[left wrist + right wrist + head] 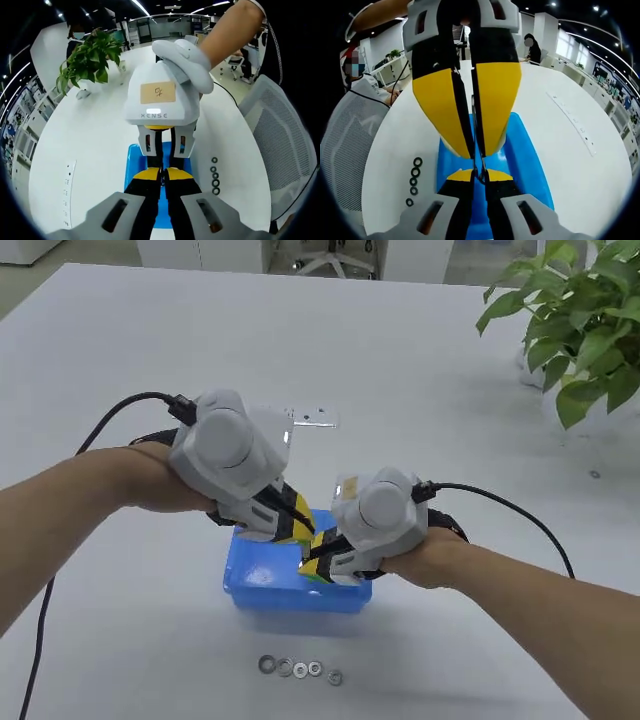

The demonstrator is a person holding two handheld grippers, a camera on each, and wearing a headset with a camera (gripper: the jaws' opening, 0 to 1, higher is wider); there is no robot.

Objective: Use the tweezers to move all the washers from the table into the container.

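Lying beside container (530,165), washers (414,181) clear the right tool (481,176).

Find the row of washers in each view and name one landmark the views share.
Head view: washers at bottom centre, in front of the blue container.
Left gripper view: washers at lower right, right of the container.
Right gripper view: washers at lower left, left of the container.
Shared landmark: the blue container.
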